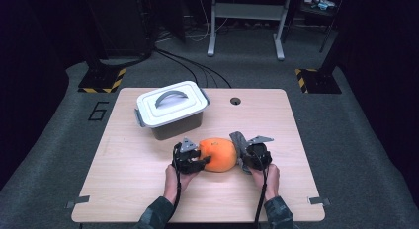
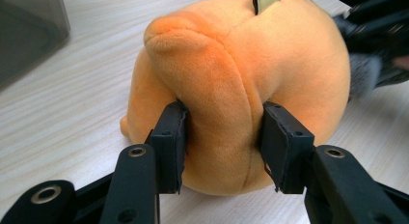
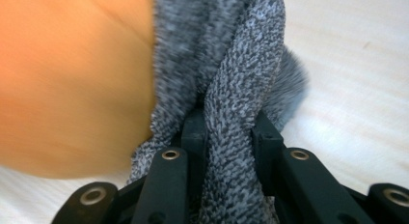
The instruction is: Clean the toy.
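The person leans in from the near edge of the table point(image 1: 148, 199), both forearms in camouflage sleeves reaching forward, each hand wrapped around a gripper. An orange plush toy point(image 1: 218, 154) lies on the wood between the two tools, a little nearer the person than the middle of the table.

The left gripper point(image 1: 193, 160) comes at the toy from the person's left, lying low and roughly level, the hand point(image 1: 174, 182) behind it with the wrist angled inward. In the left gripper view its jaws stand partway closed and pinch a raised fold of the orange plush point(image 2: 226, 103); the pads point(image 2: 171, 142) press into the fabric on both sides.

The right gripper point(image 1: 245, 155) meets the toy from the opposite side, its hand point(image 1: 267, 178) tucked close behind and the cable trailing back along the arm. Its jaws are clamped tight on a strip of grey knitted fabric point(image 3: 226, 89) that lies against the toy's orange side.

Behind the toy, towards the far left, stands a grey storage box point(image 1: 170, 110) with its white lid and handle in place, just apart from the left gripper.
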